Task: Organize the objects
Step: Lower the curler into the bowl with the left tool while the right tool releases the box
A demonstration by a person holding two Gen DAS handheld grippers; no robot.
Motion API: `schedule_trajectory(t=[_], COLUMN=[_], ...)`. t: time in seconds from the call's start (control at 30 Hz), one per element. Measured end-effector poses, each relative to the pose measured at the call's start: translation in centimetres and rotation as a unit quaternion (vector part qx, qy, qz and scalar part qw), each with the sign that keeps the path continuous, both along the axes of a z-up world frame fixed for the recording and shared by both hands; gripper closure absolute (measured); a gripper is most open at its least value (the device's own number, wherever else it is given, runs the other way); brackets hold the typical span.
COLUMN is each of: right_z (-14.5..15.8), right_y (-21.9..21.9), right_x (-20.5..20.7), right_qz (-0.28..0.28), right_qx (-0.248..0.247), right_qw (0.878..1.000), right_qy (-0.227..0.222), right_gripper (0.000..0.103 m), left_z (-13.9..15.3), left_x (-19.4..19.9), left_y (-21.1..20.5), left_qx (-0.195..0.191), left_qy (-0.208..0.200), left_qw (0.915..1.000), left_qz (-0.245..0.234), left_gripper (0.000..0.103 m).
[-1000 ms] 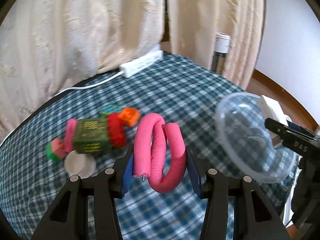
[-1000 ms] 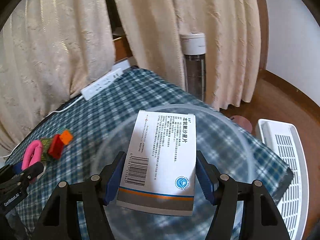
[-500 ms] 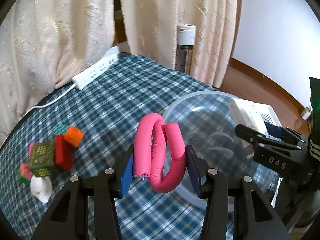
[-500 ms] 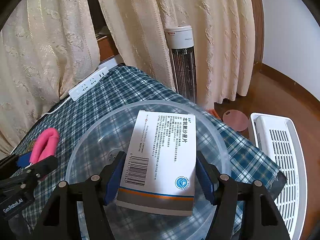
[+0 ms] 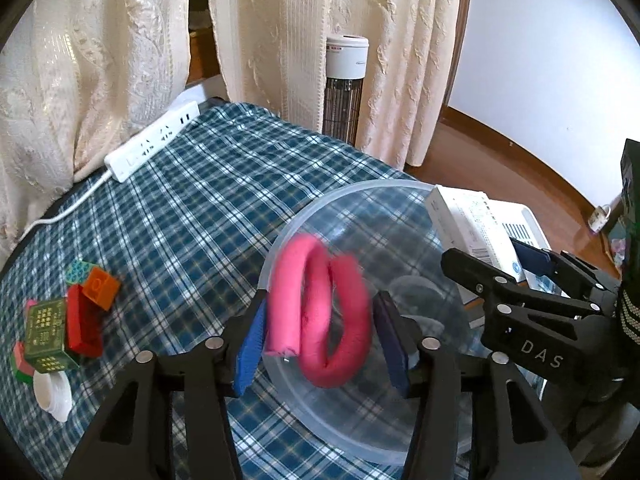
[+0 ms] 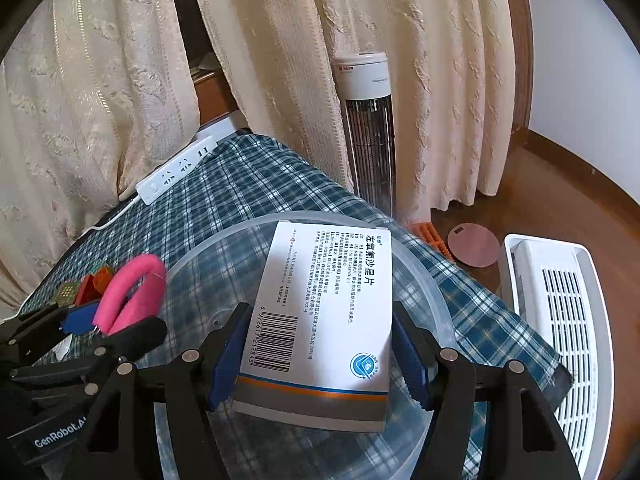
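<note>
My left claw is opening around the pink foam roll above the clear bowl, while my right claw pinches the medicine box at centre frame.

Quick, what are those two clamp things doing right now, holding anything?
Left gripper: jaws opening, the pink foam roller between them, over the clear bowl.
Right gripper: closed on the white medicine box.
</note>
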State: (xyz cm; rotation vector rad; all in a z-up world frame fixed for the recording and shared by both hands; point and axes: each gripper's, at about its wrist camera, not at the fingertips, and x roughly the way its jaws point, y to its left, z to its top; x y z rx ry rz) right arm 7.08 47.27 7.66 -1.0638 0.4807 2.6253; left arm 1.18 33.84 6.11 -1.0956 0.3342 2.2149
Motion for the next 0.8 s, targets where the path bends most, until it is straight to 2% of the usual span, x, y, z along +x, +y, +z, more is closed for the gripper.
schedule_trajectory(t=[0.07,0.5,0.8], right_z=[0.0,0.4,0.7], right_y=[-0.1,-0.8,-1.2], right_x=[-0.1,-0.5,-0.4], right_qz=[0.000,0.001,-0.002], right_qx=[0.002,0.016,0.015], right_qw=[1.000,1.000,1.000], right_qy=[0.000,-0.002,-0.002], right_gripper=[0.033,0.032,0.031], left_z=[0.0,0.7,1.0], left_x=[-0.1,0.3,0.3], left_y=[-0.3,-1.7,-3.0], left_qx=[0.003,0.002,0.005], left_qy=[0.001,0.021,0.025], left_qw=[1.0000,0.9996,0.9990], left_qz=[0.006,0.020,0.038], left_gripper=[0.040,0.039,0.033])
